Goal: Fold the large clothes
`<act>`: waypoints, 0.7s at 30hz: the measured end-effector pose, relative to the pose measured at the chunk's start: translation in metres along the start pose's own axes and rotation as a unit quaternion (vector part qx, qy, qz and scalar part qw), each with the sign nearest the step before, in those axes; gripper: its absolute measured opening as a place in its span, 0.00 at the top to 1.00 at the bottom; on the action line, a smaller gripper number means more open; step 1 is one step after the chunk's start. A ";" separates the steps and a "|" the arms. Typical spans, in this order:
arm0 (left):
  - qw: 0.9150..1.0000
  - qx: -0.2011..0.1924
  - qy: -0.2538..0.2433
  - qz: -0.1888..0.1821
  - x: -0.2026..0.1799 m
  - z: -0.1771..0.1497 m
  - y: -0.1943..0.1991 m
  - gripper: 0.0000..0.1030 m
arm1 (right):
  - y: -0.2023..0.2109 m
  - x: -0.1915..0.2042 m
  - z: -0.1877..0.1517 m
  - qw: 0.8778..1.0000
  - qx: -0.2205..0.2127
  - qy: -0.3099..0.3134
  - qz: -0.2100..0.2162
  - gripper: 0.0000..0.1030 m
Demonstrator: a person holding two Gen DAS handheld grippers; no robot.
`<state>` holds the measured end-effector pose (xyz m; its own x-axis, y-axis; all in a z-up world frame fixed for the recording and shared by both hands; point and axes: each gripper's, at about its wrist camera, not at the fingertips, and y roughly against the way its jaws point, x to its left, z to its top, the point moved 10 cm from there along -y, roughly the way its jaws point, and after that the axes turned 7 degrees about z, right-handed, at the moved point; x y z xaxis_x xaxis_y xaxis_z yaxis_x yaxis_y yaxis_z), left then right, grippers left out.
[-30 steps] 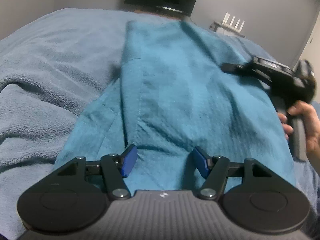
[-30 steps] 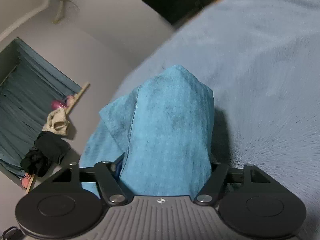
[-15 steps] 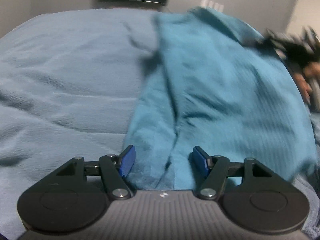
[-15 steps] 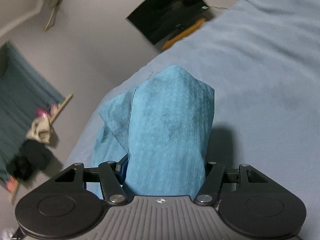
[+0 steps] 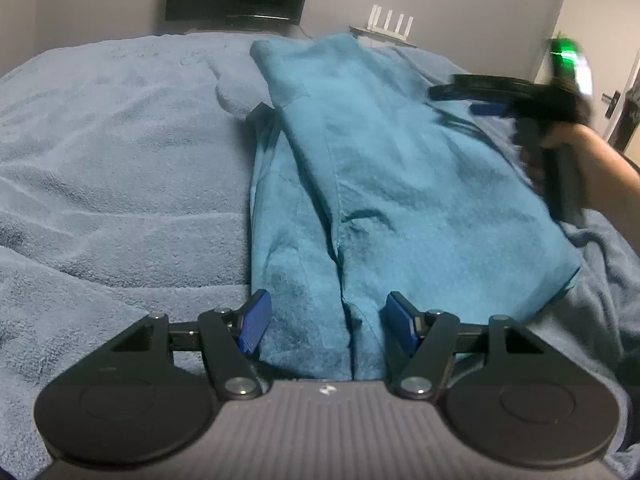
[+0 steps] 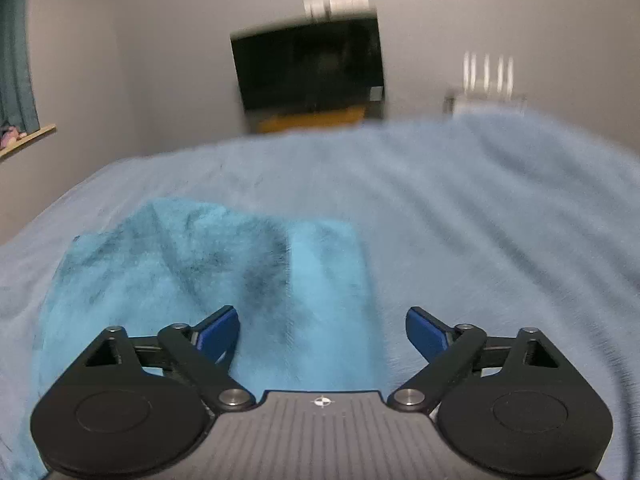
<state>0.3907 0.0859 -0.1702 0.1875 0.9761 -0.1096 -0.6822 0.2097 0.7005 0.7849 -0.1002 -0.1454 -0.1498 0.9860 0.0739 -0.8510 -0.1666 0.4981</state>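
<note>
While your left gripper (image 5: 325,324) hangs low over the bed (image 5: 120,168), its blue pads stand on either side of the near edge of the teal garment (image 5: 380,168); whether they pinch it you cannot tell. Your right gripper (image 5: 486,108) hovers blurred past the garment's right edge. In the right wrist view, your right gripper (image 6: 322,332) has just been opening, its jaws released above the garment (image 6: 208,276), which lies rumpled on the bed (image 6: 480,220).
</note>
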 end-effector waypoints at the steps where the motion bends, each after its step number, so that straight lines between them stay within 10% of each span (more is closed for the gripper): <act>1: 1.000 -0.001 -0.001 0.000 -0.001 0.000 0.001 0.39 | 0.012 0.008 -0.004 1.000 -0.017 0.013 0.008 0.17; 8: 1.000 -0.009 -0.012 0.009 -0.002 0.001 0.003 0.39 | 0.081 0.078 -0.058 0.983 -0.033 0.164 0.077 0.54; 12: 1.000 -0.002 -0.003 0.016 0.005 0.001 -0.002 0.39 | 0.100 0.087 -0.094 0.972 -0.003 0.231 0.046 0.54; 21: 1.000 0.009 0.013 0.026 0.017 -0.001 -0.008 0.39 | 0.154 0.035 -0.138 0.988 0.021 0.155 0.018 0.55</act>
<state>0.3984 0.1009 -0.1787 0.1337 0.9869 -0.0903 -0.6772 0.1575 0.7187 0.5790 -0.0930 -0.1858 -0.3313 0.9275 -0.1732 -0.8220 -0.1936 0.5357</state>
